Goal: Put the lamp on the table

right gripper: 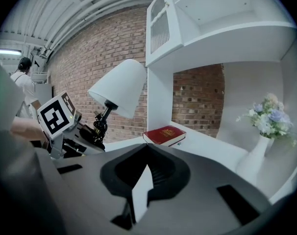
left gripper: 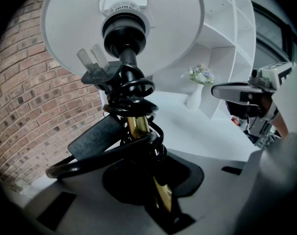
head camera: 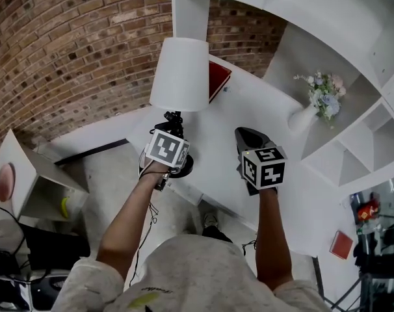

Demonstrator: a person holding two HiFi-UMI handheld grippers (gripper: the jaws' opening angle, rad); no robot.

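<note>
— Which gripper had the lamp [right gripper: 118,86]?
— The left gripper [head camera: 173,127]. It was clamped on the brass stem [left gripper: 137,126], right where the black cord [left gripper: 134,89] was wound round it, so the lamp rose straight out from between its jaws with the white shade [head camera: 179,77] at the far end
— And its long axis?
— Tilted. The shade leaned away from the person, and the lower end sat behind the marker cube [head camera: 168,148], at the near left edge of the table [head camera: 249,109]. I couldn't tell whether it touched the top
— The right gripper [head camera: 249,137]?
— Jaws together, nothing between them, over the table just right of the lamp and apart from it
— So what did the setting-down turn on?
— I judged that the bare top lay ahead and to the right of the lamp's foot, short of the red book [head camera: 218,78] and well clear of the vase [head camera: 303,117], and that the stem wanted bringing upright first
</note>
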